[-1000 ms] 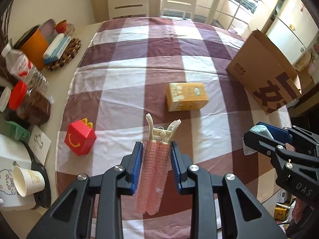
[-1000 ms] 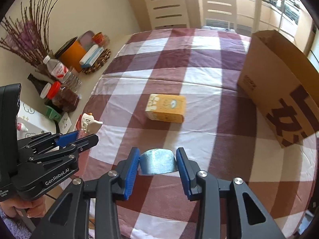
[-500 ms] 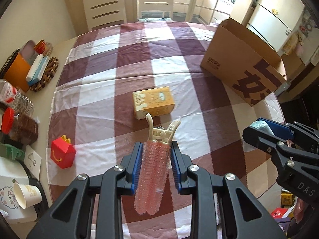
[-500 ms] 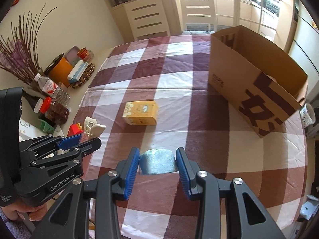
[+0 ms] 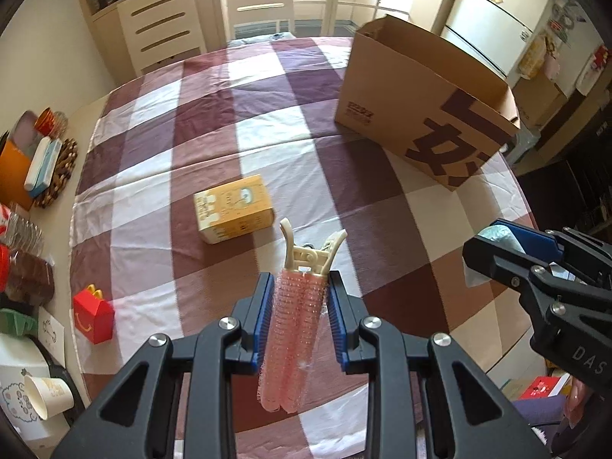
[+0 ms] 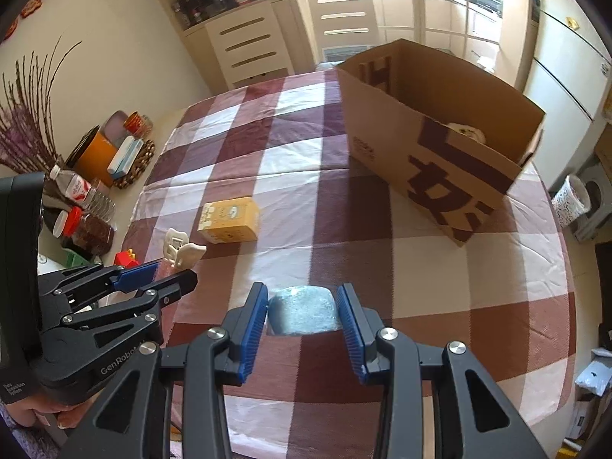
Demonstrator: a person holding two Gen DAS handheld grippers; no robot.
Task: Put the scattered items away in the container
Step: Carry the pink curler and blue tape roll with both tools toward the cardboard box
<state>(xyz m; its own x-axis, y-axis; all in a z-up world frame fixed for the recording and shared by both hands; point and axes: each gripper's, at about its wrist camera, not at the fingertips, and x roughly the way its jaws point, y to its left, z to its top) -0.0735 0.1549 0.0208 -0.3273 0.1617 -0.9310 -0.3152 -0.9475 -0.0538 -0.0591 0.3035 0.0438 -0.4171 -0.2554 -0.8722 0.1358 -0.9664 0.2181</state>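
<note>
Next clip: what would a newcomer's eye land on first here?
Probably the pink hair clip clamped in the left gripper and the blue pouch held in the right gripper, both above the checked tablecloth. Next, the big open cardboard box at the table's far right, and the yellow carton lying mid-table.

Tablecloth (image 5: pixel 267 122): checked in maroon, brownish-mauve and white. Cardboard box (image 6: pixel 440 141): plain brown with dark brown printed characters. Small carton (image 5: pixel 233 208): yellow with cream panels. Hair-roller clip (image 5: pixel 296 329): pink rollers, cream handles. Packet (image 6: pixel 302 310): light blue, speckled. Gripper pads (image 6: pixel 254 321): blue on black frames. House-shaped box (image 5: pixel 93 317): red with a yellow mark.
</note>
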